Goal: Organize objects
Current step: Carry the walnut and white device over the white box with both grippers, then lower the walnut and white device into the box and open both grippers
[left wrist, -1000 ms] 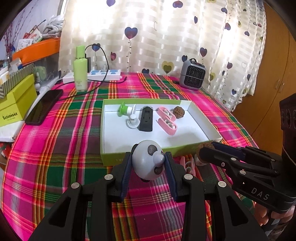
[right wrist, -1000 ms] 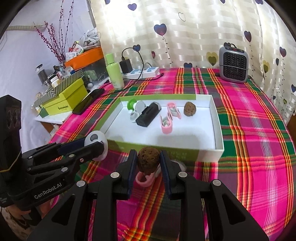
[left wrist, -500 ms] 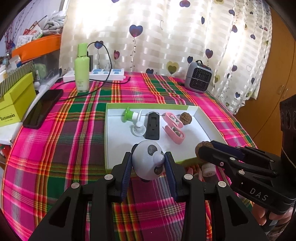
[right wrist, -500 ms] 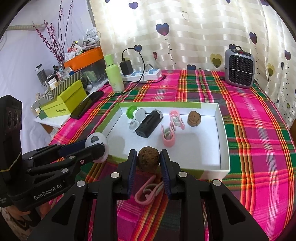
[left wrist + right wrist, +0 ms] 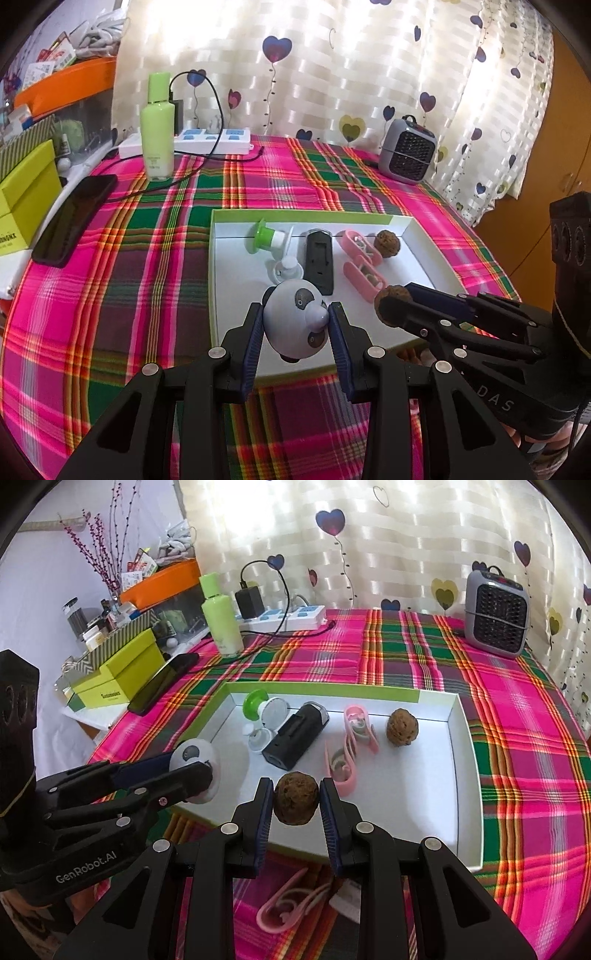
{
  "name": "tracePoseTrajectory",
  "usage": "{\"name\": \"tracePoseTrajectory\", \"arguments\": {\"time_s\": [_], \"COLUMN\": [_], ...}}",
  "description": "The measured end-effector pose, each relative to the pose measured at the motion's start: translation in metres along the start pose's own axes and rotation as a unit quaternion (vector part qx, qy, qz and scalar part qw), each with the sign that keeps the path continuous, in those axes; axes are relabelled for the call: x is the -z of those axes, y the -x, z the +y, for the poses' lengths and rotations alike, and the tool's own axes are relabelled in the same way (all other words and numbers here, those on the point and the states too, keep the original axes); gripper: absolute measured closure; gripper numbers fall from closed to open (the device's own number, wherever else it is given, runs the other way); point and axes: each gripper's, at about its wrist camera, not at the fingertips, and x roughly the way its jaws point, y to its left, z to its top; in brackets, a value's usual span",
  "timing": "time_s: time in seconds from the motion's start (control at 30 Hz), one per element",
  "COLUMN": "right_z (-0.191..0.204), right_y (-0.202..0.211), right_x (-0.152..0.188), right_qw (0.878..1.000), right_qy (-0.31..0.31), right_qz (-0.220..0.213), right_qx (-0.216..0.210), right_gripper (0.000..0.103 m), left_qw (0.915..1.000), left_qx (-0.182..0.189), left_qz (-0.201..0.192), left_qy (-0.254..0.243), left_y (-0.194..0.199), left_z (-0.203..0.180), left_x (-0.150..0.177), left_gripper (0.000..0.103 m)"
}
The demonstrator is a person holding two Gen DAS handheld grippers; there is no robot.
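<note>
My left gripper (image 5: 295,326) is shut on a white panda figure (image 5: 293,325) and holds it above the near edge of the white box (image 5: 221,295). My right gripper (image 5: 295,803) is shut on a brown walnut (image 5: 295,798), held over the box's front wall (image 5: 369,854). In the box lie a green-and-white suction piece (image 5: 255,707), a black holder (image 5: 295,736), two pink clips (image 5: 356,725) and a second walnut (image 5: 402,727). Each gripper also shows in the other's view, the right (image 5: 393,312) and the left (image 5: 194,771).
A pink clip (image 5: 286,908) and a small white piece (image 5: 347,897) lie on the plaid cloth in front of the box. A green bottle (image 5: 221,616), power strip (image 5: 291,616), phone (image 5: 162,683) and yellow-green boxes (image 5: 122,672) stand at the left. A grey heater (image 5: 495,613) stands at the back right.
Both grippers have risen and moved forward with their loads, from in front of the box to over its near edge. The pink clip on the cloth has come into view below the right gripper.
</note>
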Motion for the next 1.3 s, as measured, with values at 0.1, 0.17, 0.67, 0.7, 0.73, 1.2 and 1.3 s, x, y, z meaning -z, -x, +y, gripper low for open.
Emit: {"name": "tracePoseTrajectory", "arguments": {"time_s": [0.1,0.17,0.67,0.7,0.73,1.2,1.3], "right_z": [0.000,-0.001,-0.005,-0.006,-0.006,-0.010,-0.010], "right_y": [-0.007,-0.011,-0.027,-0.028,-0.029,-0.034,-0.034], "right_x": [0.000,-0.001,-0.005,-0.004,-0.004,-0.004,-0.004], "right_qw": [1.000,1.000,1.000,1.000,1.000,0.999,0.999], "right_qy": [0.003,0.004,0.008,0.008,0.009,0.006,0.007], "right_qz": [0.007,0.011,0.026,0.027,0.028,0.031,0.031], "right_qx": [-0.002,-0.003,-0.007,-0.007,-0.008,-0.006,-0.007], "right_gripper": [0.076,0.076,0.076,0.076,0.076,0.076,0.076], "left_qw": [1.0000,0.9999,0.9996,0.9995,0.9995,0.9992,0.9992], "left_qx": [0.000,-0.002,-0.005,-0.005,-0.005,-0.008,-0.009], "left_qz": [0.009,0.013,0.029,0.030,0.030,0.036,0.036], "left_qy": [-0.002,-0.002,-0.003,-0.003,-0.003,-0.014,-0.015], "left_y": [-0.008,-0.012,-0.029,-0.029,-0.030,-0.040,-0.041], "left_z": [0.001,0.002,0.003,0.004,0.004,0.001,0.001], "left_x": [-0.002,-0.003,-0.005,-0.005,-0.005,-0.008,-0.008], "left_gripper": [0.070,0.070,0.070,0.070,0.070,0.070,0.070]}}
